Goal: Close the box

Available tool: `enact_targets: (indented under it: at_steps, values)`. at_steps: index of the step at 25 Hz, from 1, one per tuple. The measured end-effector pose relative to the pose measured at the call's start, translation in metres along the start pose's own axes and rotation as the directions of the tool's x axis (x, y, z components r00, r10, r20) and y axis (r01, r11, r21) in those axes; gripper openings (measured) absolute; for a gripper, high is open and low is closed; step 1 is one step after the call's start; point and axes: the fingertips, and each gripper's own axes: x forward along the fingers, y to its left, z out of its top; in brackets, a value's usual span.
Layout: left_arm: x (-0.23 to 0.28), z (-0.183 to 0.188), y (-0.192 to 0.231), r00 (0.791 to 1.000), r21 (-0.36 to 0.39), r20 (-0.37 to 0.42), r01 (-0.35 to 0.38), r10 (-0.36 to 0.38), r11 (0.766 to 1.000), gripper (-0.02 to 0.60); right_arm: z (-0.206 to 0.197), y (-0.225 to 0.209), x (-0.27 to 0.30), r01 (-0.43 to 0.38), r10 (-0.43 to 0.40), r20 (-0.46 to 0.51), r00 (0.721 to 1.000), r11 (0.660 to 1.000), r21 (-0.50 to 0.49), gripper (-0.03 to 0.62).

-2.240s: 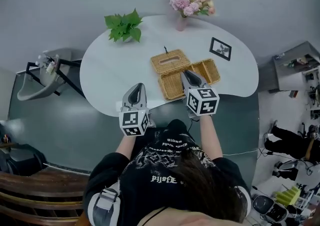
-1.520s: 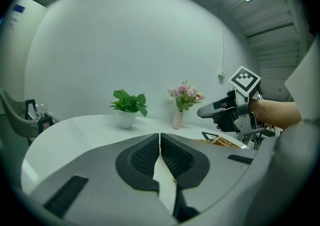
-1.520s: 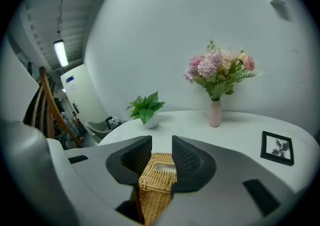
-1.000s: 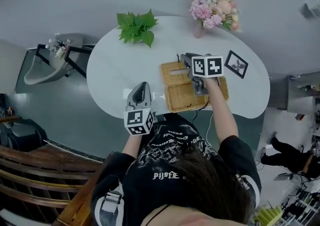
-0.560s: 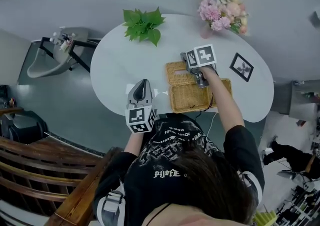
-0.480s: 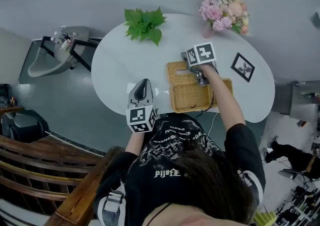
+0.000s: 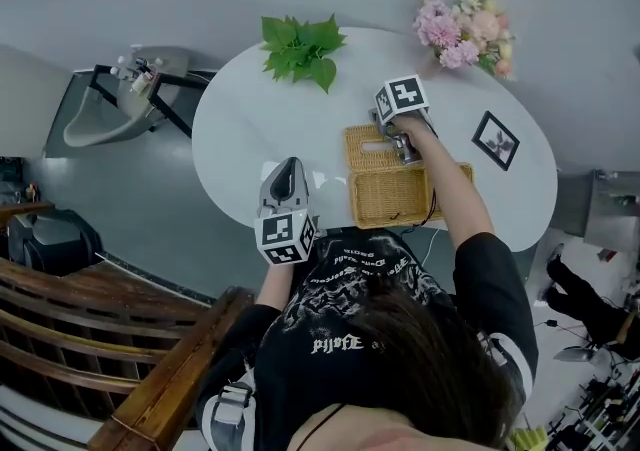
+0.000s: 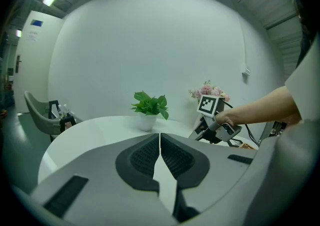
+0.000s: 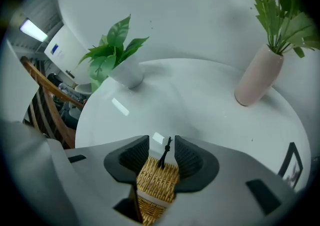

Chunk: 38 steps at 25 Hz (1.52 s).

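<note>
Right gripper: your jaws stand at full spread and have just been opening. The edge of the wicker lid lies between them, with its black cord loop rising in the gap. The pads appear clear of the weave on both sides, so nothing is gripped.

Left gripper: your jaws are closed together with nothing between them, and they take no part in the work.

The box rests on the desk, directly under the right jaws and well off to the right of the left jaws.

Assessment: the closing step looks mostly done, since the lid edge is low over the box and no longer held. The head view does not show whether the lid sits flat all round. Still to do, in my judgement: confirm the seat, press the lid down if it stands proud, and withdraw.
</note>
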Motion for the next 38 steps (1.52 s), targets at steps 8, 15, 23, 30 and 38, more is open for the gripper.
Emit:
enact_targets:
  at_steps: [8, 15, 23, 30, 38]
  values:
    - [-0.004, -0.006, 0.003, 1.000, -0.019, -0.010, 0.004, -0.004, 1.000, 0.028, -0.006, -0.010, 0.016, 0.013, -0.008, -0.090, 0.996, 0.998, 0.055, 0.079]
    - [-0.005, -0.005, -0.007, 0.998, -0.017, 0.013, 0.062, -0.062, 0.998, 0.028, -0.008, -0.008, 0.011, 0.014, -0.011, -0.083, 0.996, 0.999, 0.037, 0.037]
    - [-0.007, -0.014, -0.019, 0.992, -0.023, -0.007, 0.128, -0.128, 0.991, 0.028, -0.003, 0.005, -0.001, -0.006, 0.006, 0.000, 1.000, 1.000, -0.001, 0.035]
    - [-0.010, -0.020, -0.020, 0.988, -0.034, -0.020, 0.150, -0.151, 0.988, 0.028, -0.002, 0.005, -0.016, -0.020, 0.016, 0.108, 0.994, 0.999, 0.029, 0.035]
    - [-0.012, -0.029, -0.024, 0.979, -0.027, -0.037, 0.199, -0.200, 0.980, 0.028, 0.005, 0.015, -0.043, -0.036, 0.034, 0.241, 0.970, 0.999, 0.005, 0.035]
